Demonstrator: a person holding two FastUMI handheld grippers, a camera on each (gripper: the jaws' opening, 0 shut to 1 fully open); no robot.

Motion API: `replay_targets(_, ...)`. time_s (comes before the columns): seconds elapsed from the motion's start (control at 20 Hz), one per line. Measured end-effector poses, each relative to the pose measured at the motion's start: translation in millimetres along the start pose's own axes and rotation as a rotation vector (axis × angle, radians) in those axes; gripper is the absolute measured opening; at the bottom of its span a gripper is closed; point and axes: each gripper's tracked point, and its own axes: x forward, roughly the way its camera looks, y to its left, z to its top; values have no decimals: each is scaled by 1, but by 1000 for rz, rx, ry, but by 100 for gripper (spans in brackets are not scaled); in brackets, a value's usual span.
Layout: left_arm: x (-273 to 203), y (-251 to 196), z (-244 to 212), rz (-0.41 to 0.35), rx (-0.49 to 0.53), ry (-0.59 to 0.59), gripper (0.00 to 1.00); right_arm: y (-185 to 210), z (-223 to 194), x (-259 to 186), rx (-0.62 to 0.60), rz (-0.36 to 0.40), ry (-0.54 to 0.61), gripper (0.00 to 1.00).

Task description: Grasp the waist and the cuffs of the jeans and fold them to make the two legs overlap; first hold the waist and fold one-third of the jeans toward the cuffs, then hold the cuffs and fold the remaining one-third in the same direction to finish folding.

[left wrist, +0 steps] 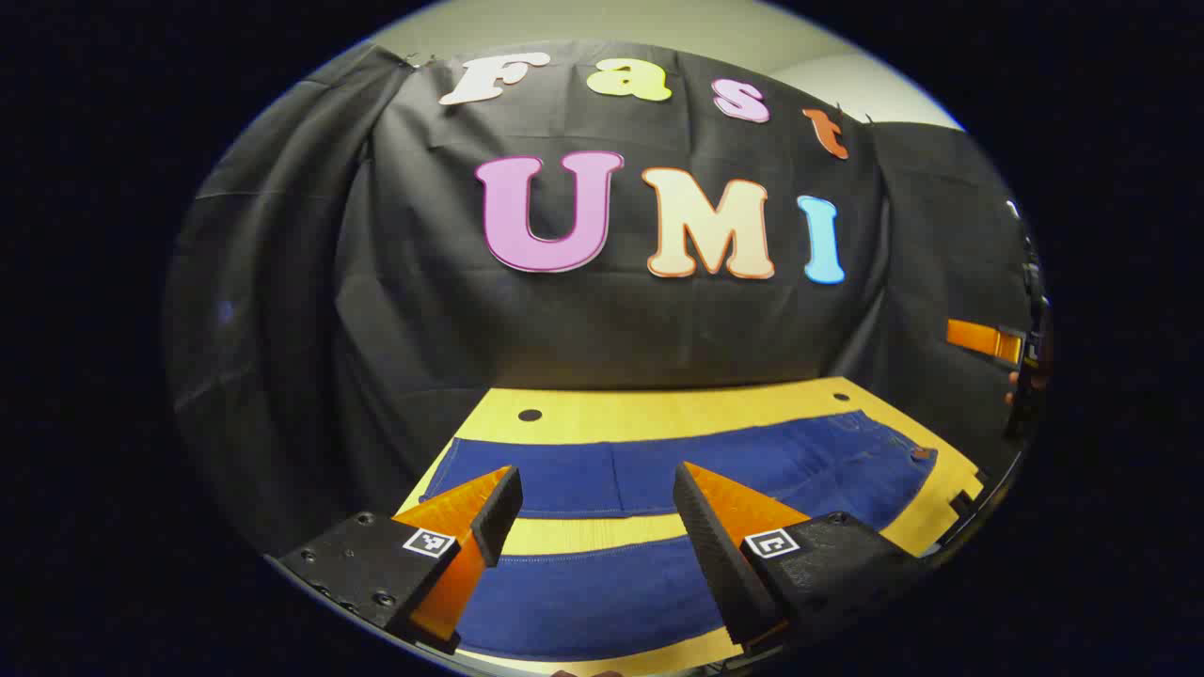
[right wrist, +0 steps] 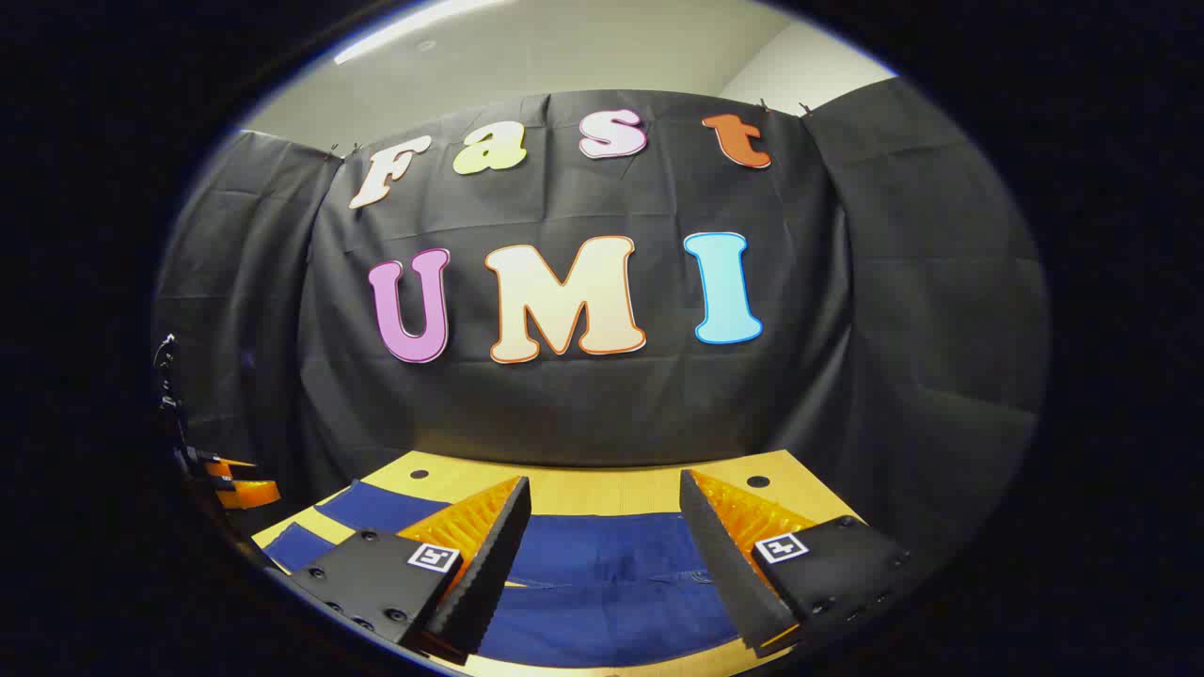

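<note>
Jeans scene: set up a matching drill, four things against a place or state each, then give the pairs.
1. jeans
2. table
3. left tool
4. right tool

a. open above the spread legs
b. yellow wood with round holes
c. blue, flat, legs apart
d. open above the waist end

Pairs: 1-c, 2-b, 3-a, 4-d

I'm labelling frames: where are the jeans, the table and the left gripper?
jeans (left wrist: pixel 658 475), left gripper view, far leg.
table (left wrist: pixel 658 411), left gripper view, bare far edge.
left gripper (left wrist: pixel 597 494), left gripper view, between its fingertips.
</note>
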Motion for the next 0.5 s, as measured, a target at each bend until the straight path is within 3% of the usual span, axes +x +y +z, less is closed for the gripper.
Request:
replay_targets(0.25, -12, -1, -38, -70, 50, 101, 96, 14, -13, -12, -31, 12, 24, 94)
replay_targets(0.3, -16, 0, -45, -77, 56, 116, 94, 15, -16, -14, -38, 11, 35, 98)
replay_targets(0.45, -20, 0, -57, -72, 32, 137, 96, 21, -24, -21, -76, 5, 50, 94)
replay_targets(0.5, -22, 0, -59, -69, 11, 139, 96, 26, -25, -23, -83, 9, 52, 98)
